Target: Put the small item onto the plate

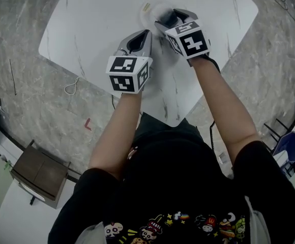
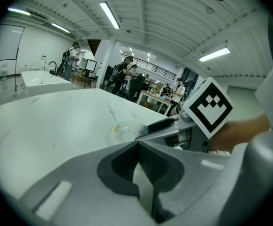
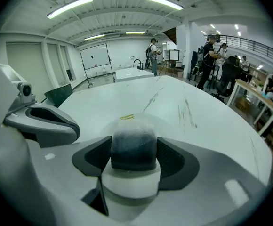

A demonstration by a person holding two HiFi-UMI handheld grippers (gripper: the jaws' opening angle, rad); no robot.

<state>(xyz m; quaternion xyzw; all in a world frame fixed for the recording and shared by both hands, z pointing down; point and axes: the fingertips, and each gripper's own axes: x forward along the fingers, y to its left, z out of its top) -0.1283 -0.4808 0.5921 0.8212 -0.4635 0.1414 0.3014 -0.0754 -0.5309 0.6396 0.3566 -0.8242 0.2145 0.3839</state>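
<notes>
White marble table veined in grey, over a mottled grey floor. The pale grey left gripper and right gripper carry black pads and black-and-white checked marker cubes. The small item is dark grey over a white base. The clear plate bears a yellow label.

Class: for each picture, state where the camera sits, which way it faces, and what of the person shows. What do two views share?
Head view: on the head, facing steeply down at the table; both forearms, left gripper, right gripper show.
Left gripper view: on that gripper, along its shut jaws toward the plate; right hand shows.
Right gripper view: on that gripper, along jaws clamping the small item; plate beyond.
Shared: both gripper views show the plate and the other gripper.
</notes>
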